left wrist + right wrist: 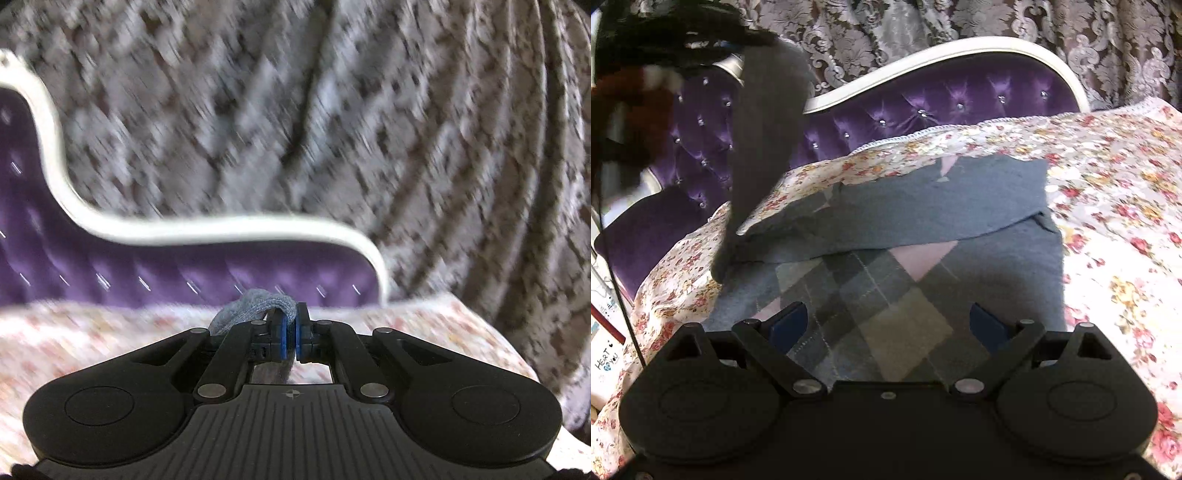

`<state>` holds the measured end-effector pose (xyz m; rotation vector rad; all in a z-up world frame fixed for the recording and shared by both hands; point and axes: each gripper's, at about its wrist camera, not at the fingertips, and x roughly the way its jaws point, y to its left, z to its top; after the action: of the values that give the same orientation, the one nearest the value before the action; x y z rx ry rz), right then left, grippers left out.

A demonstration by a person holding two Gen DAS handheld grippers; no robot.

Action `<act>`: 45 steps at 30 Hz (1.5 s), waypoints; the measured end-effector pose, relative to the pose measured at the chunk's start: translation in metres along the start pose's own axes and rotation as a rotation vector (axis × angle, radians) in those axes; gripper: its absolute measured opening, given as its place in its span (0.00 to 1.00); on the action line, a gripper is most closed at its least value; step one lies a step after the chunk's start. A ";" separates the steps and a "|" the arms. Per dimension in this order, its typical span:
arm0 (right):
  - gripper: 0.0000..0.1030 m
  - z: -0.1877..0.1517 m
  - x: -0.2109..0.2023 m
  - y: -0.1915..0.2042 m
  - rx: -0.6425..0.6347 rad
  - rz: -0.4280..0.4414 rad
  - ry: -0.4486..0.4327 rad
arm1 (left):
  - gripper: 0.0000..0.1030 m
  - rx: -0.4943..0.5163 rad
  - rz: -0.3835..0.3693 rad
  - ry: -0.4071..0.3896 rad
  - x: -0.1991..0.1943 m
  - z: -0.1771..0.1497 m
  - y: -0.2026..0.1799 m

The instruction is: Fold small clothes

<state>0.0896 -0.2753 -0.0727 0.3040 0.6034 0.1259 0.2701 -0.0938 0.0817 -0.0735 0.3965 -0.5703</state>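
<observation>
A small grey argyle sweater (886, 280) with pink and grey diamonds lies on the floral bedspread (1108, 221). Its right sleeve (923, 206) lies folded across the chest. Its left sleeve (764, 147) is lifted high at the upper left, held by my left gripper. In the blurred left wrist view my left gripper (291, 328) is shut on the grey knit sleeve end (251, 306), well above the bed. My right gripper (890, 325) is open and empty, low over the sweater's lower body, its blue pads (786, 325) wide apart.
A purple tufted headboard (923, 107) with a white frame stands behind the bed. Patterned grey curtains (1034, 22) hang behind it. A box with lettering (605, 354) sits at the bed's left edge.
</observation>
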 end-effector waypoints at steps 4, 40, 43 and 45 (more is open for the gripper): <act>0.93 -0.002 -0.004 -0.008 0.017 -0.014 0.002 | 0.24 -0.007 -0.037 0.115 0.039 -0.038 -0.019; 0.92 0.062 0.115 0.063 -0.356 -0.124 0.010 | 0.73 -0.139 0.405 0.276 -0.041 -0.157 0.124; 0.91 0.060 0.135 0.069 -0.428 -0.192 0.039 | 0.73 -0.144 0.400 0.275 -0.040 -0.158 0.126; 0.89 0.062 0.138 0.061 -0.442 -0.260 0.038 | 0.73 -0.152 0.394 0.275 -0.040 -0.158 0.128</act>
<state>0.2363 -0.2046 -0.0798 -0.2053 0.6302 0.0125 0.2445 0.0421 -0.0725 -0.0600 0.7034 -0.1586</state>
